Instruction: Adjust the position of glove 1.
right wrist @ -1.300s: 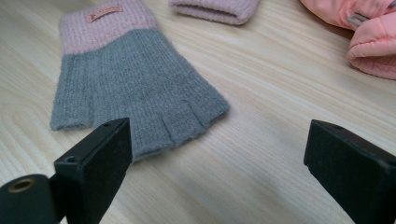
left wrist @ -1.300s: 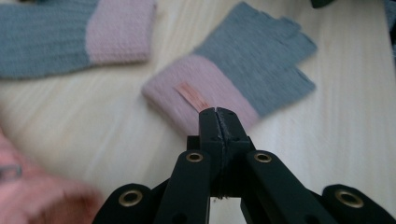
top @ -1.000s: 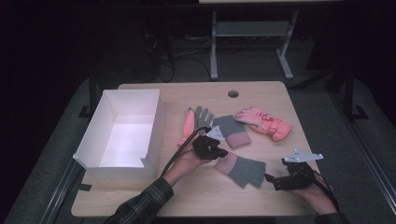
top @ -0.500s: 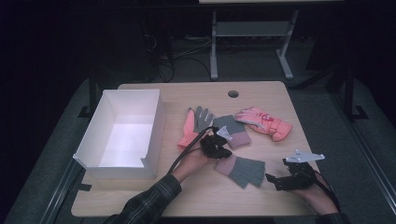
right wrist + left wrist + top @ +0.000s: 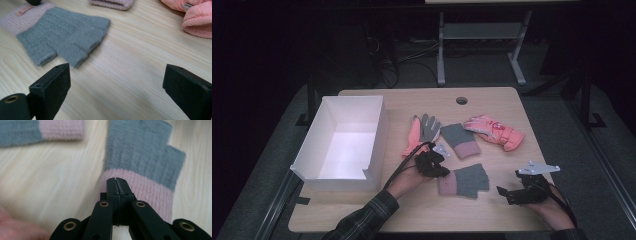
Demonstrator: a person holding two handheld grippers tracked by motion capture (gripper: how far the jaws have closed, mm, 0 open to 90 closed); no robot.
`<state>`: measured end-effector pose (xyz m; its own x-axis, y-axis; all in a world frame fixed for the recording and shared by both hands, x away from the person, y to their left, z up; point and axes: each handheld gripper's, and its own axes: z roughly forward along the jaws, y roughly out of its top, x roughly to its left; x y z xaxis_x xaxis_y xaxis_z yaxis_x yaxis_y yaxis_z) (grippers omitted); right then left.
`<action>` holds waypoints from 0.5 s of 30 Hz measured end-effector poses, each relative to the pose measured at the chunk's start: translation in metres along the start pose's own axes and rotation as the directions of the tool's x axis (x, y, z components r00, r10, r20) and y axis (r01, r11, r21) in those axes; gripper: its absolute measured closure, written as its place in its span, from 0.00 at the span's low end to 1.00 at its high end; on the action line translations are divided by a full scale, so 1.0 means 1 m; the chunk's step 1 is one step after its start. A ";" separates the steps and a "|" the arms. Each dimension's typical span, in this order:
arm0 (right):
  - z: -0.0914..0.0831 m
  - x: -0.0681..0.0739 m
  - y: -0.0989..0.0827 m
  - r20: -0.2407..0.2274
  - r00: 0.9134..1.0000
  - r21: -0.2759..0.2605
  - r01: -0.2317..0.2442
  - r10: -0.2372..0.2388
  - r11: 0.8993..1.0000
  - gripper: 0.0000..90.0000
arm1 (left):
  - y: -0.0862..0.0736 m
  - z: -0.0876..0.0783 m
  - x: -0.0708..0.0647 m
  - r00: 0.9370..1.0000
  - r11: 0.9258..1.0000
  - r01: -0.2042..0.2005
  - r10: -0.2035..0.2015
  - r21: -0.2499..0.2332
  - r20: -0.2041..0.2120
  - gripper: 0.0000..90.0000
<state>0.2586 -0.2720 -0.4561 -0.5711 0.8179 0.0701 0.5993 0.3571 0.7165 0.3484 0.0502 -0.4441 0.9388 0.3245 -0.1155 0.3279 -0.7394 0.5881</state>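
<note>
The right gripper (image 5: 504, 192) rests near the front edge of the wooden table (image 5: 492, 102), at the right side, held by the person's right hand (image 5: 554, 212); its jaws are spread wide, and in the right gripper view there is only bare wood between them. The left gripper (image 5: 443, 172) lies a little further in, near the middle of the table, in the person's left hand (image 5: 407, 181) which comes out of a plaid sleeve (image 5: 364, 220); its jaws are pressed together, and in the left gripper view their tips sit at the pink cuff of the near fingerless glove (image 5: 145, 170); whether they pinch a bit of the knit there, I cannot tell. This glove (image 5: 464, 181) is grey with a pink cuff and lies flat between the two grippers, the cuff toward the left gripper. Behind it lies a second fingerless glove (image 5: 460, 140) of the same colours, apart from the first one. Beside that, to the left, an orange and grey work glove (image 5: 422, 132) lies flat; to the right lies a padded pink glove (image 5: 494, 131). A white open box (image 5: 344, 142) stands on the left part of the table, well apart from the near glove.
</note>
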 end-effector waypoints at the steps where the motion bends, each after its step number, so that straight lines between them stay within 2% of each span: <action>1: 0.000 0.000 0.000 0.000 1.000 0.000 0.000 0.000 1.000 0.08 | -0.003 -0.002 -0.001 1.000 1.000 0.004 -0.004 0.001 0.001 1.00; 10: 0.000 0.001 0.000 0.000 1.000 0.003 -0.002 0.002 1.000 0.08 | -0.023 -0.017 -0.009 1.000 1.000 0.027 -0.027 0.008 0.004 1.00; 12: 0.000 0.001 0.000 0.000 1.000 0.004 -0.002 0.002 1.000 0.08 | -0.025 -0.022 -0.009 1.000 1.000 0.027 -0.027 -0.002 -0.009 1.00; 13: 0.000 0.001 0.000 0.000 1.000 0.006 0.003 -0.003 1.000 0.08 | -0.024 -0.027 -0.006 0.999 1.000 0.021 -0.021 -0.006 -0.032 1.00; 14: 0.000 0.002 0.000 0.000 1.000 0.006 0.002 -0.002 1.000 0.08 | -0.024 -0.027 -0.006 0.999 1.000 0.021 -0.021 -0.006 -0.032 1.00; 15: 0.000 0.001 0.000 0.000 1.000 0.006 0.002 -0.002 1.000 0.08 | -0.025 -0.029 -0.001 0.998 1.000 0.023 -0.023 -0.002 -0.062 1.00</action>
<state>0.2578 -0.2708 -0.4558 -0.5726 0.8170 0.0685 0.6014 0.3618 0.7123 0.3365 0.0853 -0.4352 0.9226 0.3775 -0.0797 0.3496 -0.7304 0.5867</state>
